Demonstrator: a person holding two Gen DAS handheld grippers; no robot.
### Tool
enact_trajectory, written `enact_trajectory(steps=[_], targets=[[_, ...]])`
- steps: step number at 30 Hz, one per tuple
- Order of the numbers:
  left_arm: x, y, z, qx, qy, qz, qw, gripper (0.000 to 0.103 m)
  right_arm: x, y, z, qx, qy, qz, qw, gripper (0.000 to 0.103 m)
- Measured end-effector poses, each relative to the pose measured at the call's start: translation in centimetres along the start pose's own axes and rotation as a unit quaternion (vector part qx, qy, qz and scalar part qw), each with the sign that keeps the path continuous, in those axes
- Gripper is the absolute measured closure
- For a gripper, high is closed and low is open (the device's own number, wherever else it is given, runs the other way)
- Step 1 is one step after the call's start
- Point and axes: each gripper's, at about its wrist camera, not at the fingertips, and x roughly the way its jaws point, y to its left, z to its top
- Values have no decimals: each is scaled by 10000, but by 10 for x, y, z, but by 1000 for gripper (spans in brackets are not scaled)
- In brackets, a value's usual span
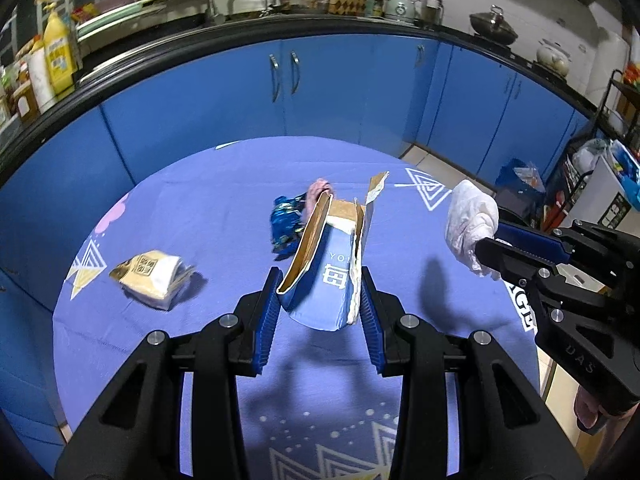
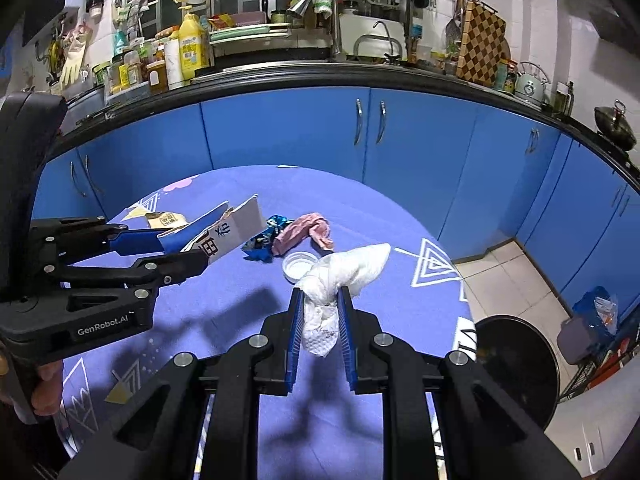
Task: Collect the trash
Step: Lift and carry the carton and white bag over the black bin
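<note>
My left gripper (image 1: 320,296) is shut on a torn blue carton (image 1: 328,264), held above the purple tablecloth; the same gripper (image 2: 196,254) and carton (image 2: 224,236) show at the left of the right wrist view. My right gripper (image 2: 320,312) is shut on a crumpled white tissue (image 2: 344,272), lifted off the table; it also appears as the right gripper (image 1: 490,246) with the tissue (image 1: 468,216) at the right of the left wrist view. On the cloth lie a blue foil wrapper (image 1: 286,224), a pink wrapper (image 2: 304,232), a white lid (image 2: 298,266) and a tan packet (image 1: 152,276).
The round table (image 1: 200,360) stands before blue kitchen cabinets (image 1: 320,92) under a cluttered counter. A black round bin (image 2: 516,364) sits on the tiled floor right of the table, with a rack and bags (image 2: 600,320) beyond. A hand (image 2: 44,384) holds the left gripper's handle.
</note>
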Motion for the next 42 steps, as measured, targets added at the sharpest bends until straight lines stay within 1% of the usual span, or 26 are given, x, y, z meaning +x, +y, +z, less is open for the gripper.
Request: enact_trajectory(steps=[7,11,19,25,32,38,42], targets=[[2,-28,7,264,-22,53,9996,64,-14,-22,-8,103,-161,-163,9997,86],[6,-41,11,383,-18,60,9992,64,-22,-40,-14,262,-225,-212,9992,86],[15,-84,19,777,-9,76,9969,64,-32,-76,-28,519,-248,-401,9975,86],[19,-114,25,1140,-104,101,9934,64,-38,-108,-39,804,-218,-603,9947,86],[26,-148,35,1426,-161,-11,9896,64,-46,-134,-52,943,-212,-868,9915,85],[33,-170,43,1570,-190,-99,9874,64,-49,-154,-61,1074,-227,-964,9893,85],[39,-183,45,1654,-179,-144,9860,64,-51,-166,-64,1199,-342,-970,9875,85]])
